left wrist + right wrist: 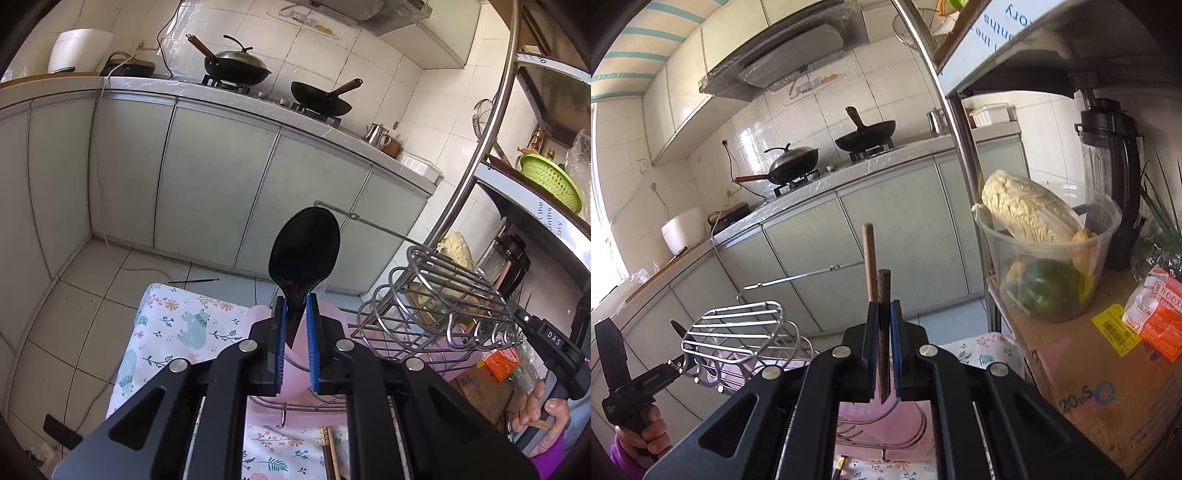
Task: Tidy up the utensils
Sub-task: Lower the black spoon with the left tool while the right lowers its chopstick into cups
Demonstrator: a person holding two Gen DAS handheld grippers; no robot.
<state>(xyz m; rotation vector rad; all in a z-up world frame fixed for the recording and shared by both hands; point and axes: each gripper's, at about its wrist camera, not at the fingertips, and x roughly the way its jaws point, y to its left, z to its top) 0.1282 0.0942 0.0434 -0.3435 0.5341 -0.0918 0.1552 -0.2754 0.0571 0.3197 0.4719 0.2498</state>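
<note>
In the left wrist view my left gripper [295,308] is shut on the handle of a black spoon [304,247], whose bowl stands upright above the blue pads. A wire utensil rack [443,299] sits just to its right on a pink tray [258,319]. In the right wrist view my right gripper [884,306] is shut on a pair of brown chopsticks [883,291] that point up and away. From here the wire rack [738,332] lies to the lower left. More chopsticks [328,454] lie on the floral cloth [173,325] below.
A cardboard box [1089,369] on the right carries a plastic tub [1049,266] of vegetables, a blender [1115,177] and an orange packet [1156,317]. A steel shelf post [960,129] rises beside it. Cabinets and a counter with two woks [236,66] run behind.
</note>
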